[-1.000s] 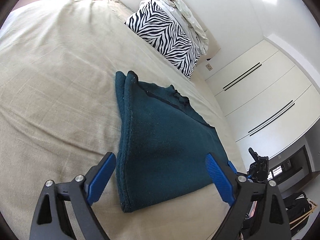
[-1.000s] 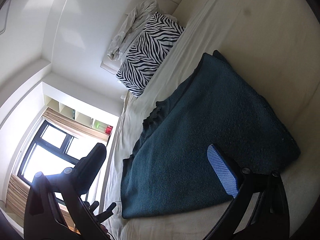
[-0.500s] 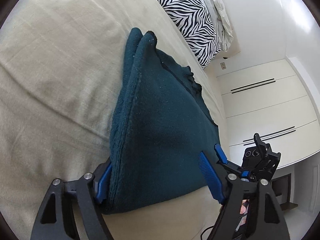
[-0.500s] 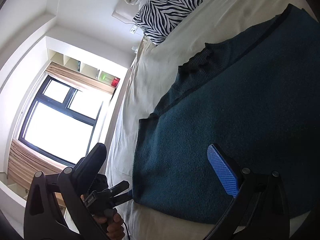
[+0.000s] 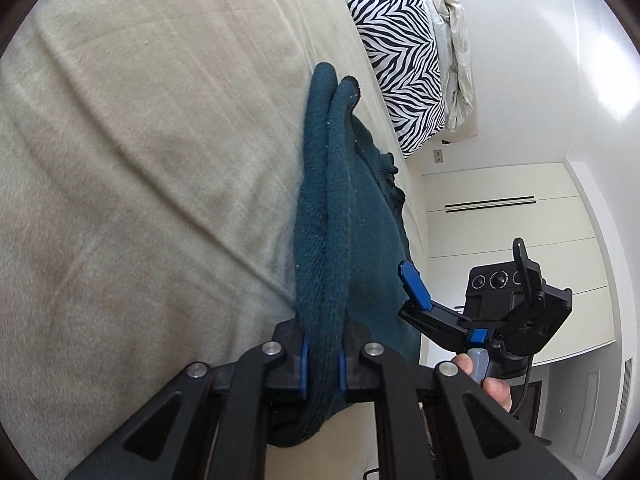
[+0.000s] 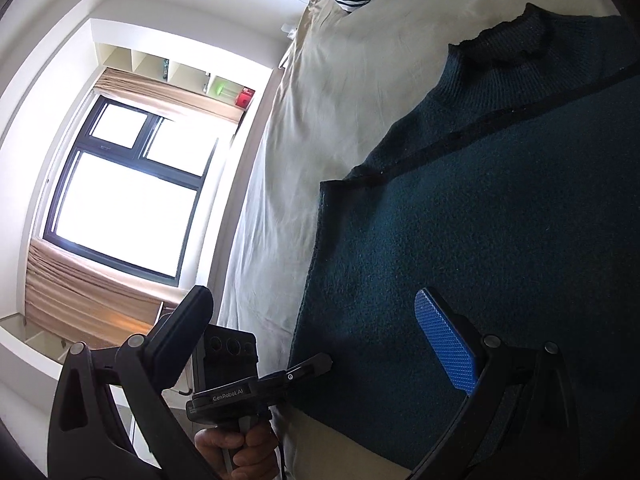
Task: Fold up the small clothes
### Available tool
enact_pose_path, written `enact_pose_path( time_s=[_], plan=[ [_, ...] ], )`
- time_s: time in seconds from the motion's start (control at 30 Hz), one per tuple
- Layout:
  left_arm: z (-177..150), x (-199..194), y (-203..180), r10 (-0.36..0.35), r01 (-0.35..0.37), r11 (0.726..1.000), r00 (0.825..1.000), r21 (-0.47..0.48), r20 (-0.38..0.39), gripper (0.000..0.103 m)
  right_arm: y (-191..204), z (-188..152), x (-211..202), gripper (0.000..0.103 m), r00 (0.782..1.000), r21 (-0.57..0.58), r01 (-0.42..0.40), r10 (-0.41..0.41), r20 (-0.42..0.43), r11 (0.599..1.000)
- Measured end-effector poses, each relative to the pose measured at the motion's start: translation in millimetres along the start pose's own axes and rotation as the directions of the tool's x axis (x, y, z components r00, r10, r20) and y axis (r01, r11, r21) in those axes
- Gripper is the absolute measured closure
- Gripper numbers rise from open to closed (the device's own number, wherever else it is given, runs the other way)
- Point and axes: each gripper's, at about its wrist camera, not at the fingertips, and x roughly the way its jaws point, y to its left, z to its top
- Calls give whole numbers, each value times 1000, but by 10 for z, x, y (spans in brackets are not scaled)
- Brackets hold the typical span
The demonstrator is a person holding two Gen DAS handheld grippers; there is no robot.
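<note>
Knitwear, a dark teal sweater (image 5: 344,240), lies folded near the bed's (image 5: 140,160) side edge; the left tool (image 5: 323,372) has just closed, clamping its thick folded edge, probably to lift it over. The right tool (image 6: 320,340) hangs wide open above the cloth, empty. A zebra pillow (image 5: 400,60) sits well clear.

Bed (image 5: 140,160) covered in a beige, lightly creased sheet. At its head: a zebra-print pillow (image 5: 400,64), with crumpled pale bedding (image 5: 456,60) piled against it. White walls; a wall socket (image 5: 439,156) just past the pillow. White built-in wardrobe (image 5: 500,240) with long dark slot handles on one side of the bed. Opposite side: black-framed window (image 6: 128,196), very bright, daylight overexposed. Tan curtain (image 6: 92,304) bunched along the frame. Open white cubby shelves (image 6: 180,72) beside the window hold small green and red items.
</note>
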Motion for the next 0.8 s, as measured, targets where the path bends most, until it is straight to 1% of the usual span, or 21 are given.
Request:
enact_pose_path(
  time_s=[0.03,0.1,0.13,0.27,0.4,0.5,0.63,0.7,0.8],
  plan=[
    [-2,-12,3,-9,9,1000,1000,-7,6,92,-6,1,93,0,1000,4,6,-6,-22,1000],
    [-15,-43,38,-20,21,1000,1000,-18,14,93,-77,18,269,0,997,34,55,-52,-65,998],
    [-17,-44,44,-25,26,999,1000,-21,14,93,-135,22,313,0,996,51,63,-60,-66,997],
    [7,-28,18,-34,35,999,999,-31,19,93,-239,45,293,0,999,92,17,-13,-36,996],
    [13,-39,-189,-47,46,999,999,1,27,93,-278,54,184,0,999,114,-23,26,-24,993],
    [27,-2,-466,-50,48,997,998,53,28,93,-364,58,-45,0,999,145,-47,48,-3,988],
    [2,192,-944,-48,46,988,999,148,9,93,-527,97,-540,0,995,190,-94,85,55,977],
    [-50,363,-1220,-42,42,976,999,213,-8,93,-632,133,-854,0,991,207,-107,88,98,973],
    [-183,754,-1627,-20,37,952,998,303,-58,93,-832,186,-1339,0,976,243,-168,126,180,955]
  ],
)
